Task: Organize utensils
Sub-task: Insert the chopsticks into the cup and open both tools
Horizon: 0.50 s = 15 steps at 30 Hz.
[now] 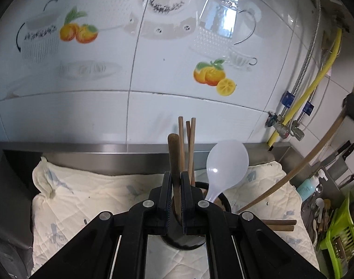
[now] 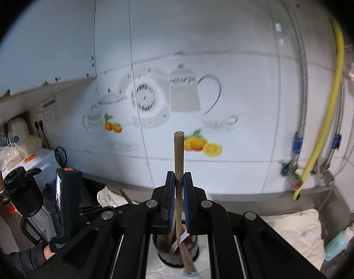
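A kitchen counter, mid-tidy: on the left, the left gripper [image 1: 176, 200] is clamped on a dark wooden utensil handle [image 1: 174, 162], held upright above the black utensil holder [image 1: 224, 203] that sits on a quilted cream cloth [image 1: 88, 200]. Wooden chopsticks [image 1: 188, 144] and a translucent white rice spoon [image 1: 225, 165] already stand in the holder. To the right, two more brown wooden sticks [image 1: 279, 224] lie flat on the cloth, partly hidden by the gripper's frame; a green plastic basket [image 1: 339, 230] of other tools sits at the far edge.

The right gripper [image 2: 179, 200] grasps a lighter wooden stick [image 2: 178, 167], apparently a chopstick, also near upright, above the same black holder [image 2: 178, 255], in which brown sticks and a pale handle lean. Whether either held piece already touches the holder's floor cannot be told.

The step in hand appears to be loading both pieces into the holder. Next, each calls for a straight lowering into a free gap, one at a time, so neither knocks the leaning pieces, then a release.

Only the left view shows the sticks awaiting collection; only the right shows down into the holder, the other handheld unit [image 2: 65, 209] and a gloved hand [image 2: 37, 253] on it.
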### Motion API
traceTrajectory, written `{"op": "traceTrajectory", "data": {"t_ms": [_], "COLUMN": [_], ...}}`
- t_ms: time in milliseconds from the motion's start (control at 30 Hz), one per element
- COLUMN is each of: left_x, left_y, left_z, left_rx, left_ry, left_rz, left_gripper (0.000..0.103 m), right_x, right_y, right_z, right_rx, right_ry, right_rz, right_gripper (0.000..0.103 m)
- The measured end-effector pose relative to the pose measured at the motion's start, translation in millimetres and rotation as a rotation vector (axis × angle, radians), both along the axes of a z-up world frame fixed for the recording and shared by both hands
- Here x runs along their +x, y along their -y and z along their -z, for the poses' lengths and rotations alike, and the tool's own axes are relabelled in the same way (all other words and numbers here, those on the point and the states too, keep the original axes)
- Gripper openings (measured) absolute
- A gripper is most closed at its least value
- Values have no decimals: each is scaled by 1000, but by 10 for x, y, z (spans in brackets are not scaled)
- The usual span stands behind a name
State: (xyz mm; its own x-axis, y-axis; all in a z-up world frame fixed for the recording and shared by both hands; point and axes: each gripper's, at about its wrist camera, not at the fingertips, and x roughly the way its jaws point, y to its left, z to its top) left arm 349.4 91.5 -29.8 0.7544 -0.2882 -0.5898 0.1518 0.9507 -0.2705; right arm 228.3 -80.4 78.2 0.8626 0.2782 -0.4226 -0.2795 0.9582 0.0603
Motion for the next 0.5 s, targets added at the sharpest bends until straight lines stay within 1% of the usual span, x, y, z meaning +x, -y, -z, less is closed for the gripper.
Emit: {"op": "traceTrajectory", "data": {"t_ms": [167,300,500], "left_x": [21,20,21], "left_y": [-15,-19,-52], "left_z": [34,20,30], "left_rx": [-11,-17,-41], "left_ry": [-27,-33,-57], "left_rz": [12,13,7], "left_gripper": [8,9,9], "right_x": [139,226,259], "right_y": [-37,-40,-61], "right_z": [271,475,639], "right_rx": [7,9,-9], "right_ry": [-81,-152,-216], "right_rz": [2,-1,-20], "right_gripper": [9,9,10]}}
